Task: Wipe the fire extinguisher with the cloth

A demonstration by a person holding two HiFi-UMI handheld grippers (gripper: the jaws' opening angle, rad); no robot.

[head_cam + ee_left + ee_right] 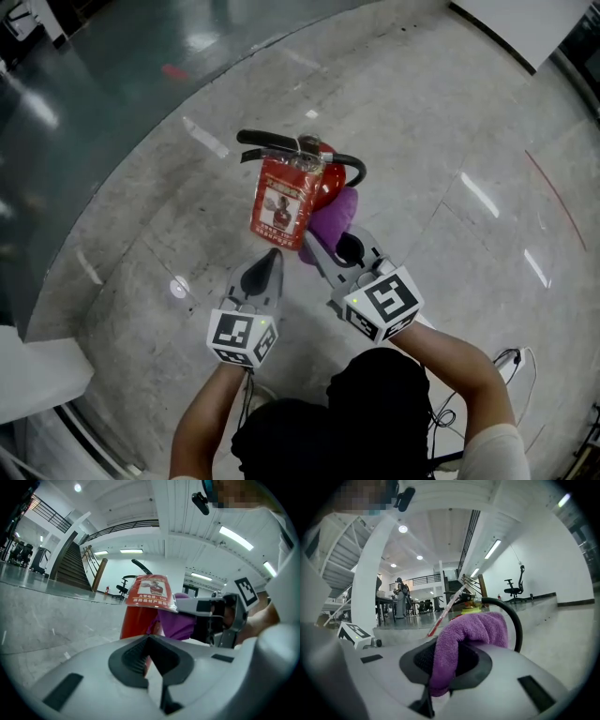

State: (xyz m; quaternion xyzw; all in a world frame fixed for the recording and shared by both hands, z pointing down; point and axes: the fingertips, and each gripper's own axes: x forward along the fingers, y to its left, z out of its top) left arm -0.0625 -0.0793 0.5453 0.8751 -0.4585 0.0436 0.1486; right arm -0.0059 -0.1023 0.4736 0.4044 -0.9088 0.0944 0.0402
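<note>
The extinguisher [331,185] stands on the floor [450,112]. My right gripper [314,246] has its jaws clamped on the cloth [334,217], pressing it to the extinguisher's right side, ready for wiping. My left gripper [273,254] hovers just beside it, jaws together and empty.

Red tag [151,590] on fire extinguisher [136,620], centre of left gripper view: small pic, then two lines of white Chinese chars. Top line ends w/ digits, prob. 119; rest too blurred. Head view, upper centre: same tag, illegible. Marker cubes [382,302]: b/w square patterns, no letters.
</note>
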